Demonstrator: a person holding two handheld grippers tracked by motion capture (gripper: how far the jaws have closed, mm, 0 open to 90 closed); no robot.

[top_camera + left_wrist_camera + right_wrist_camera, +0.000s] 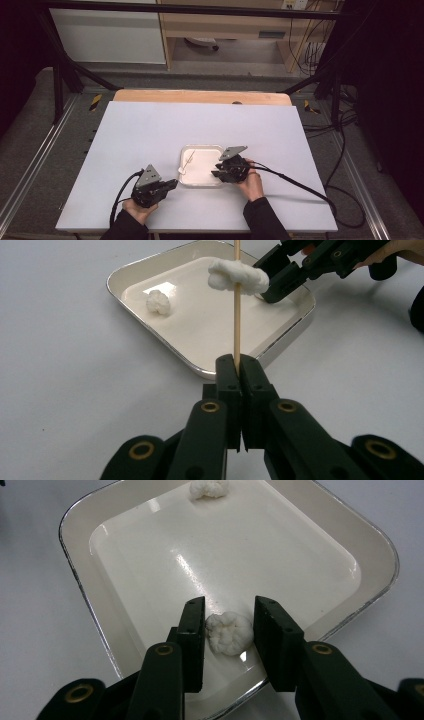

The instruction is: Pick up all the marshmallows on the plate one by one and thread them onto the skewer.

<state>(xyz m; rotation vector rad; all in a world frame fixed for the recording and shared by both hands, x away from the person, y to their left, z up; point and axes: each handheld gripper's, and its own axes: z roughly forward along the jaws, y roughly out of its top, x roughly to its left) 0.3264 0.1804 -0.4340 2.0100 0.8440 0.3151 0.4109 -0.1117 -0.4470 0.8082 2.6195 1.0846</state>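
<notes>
A white tray (202, 148) lies at the table's near middle. My left gripper (174, 184) (239, 365) is shut on the lower end of a thin wooden skewer (237, 325) that reaches out over the tray (116, 279). A white fluffy lump (239, 276) is threaded on the skewer. My right gripper (216, 172) (230, 605) (274, 289) dips into the tray (75, 565) from the other side, open, its jaws straddling a second white lump (229, 632) on the tray floor. A third lump (158, 302) (209, 487) lies loose farther in the tray.
The white table top (150, 135) spreads wide around the tray. Cables (295, 182) trail from both grippers toward the near edge. A black frame and wooden furniture (225, 25) stand beyond the far edge.
</notes>
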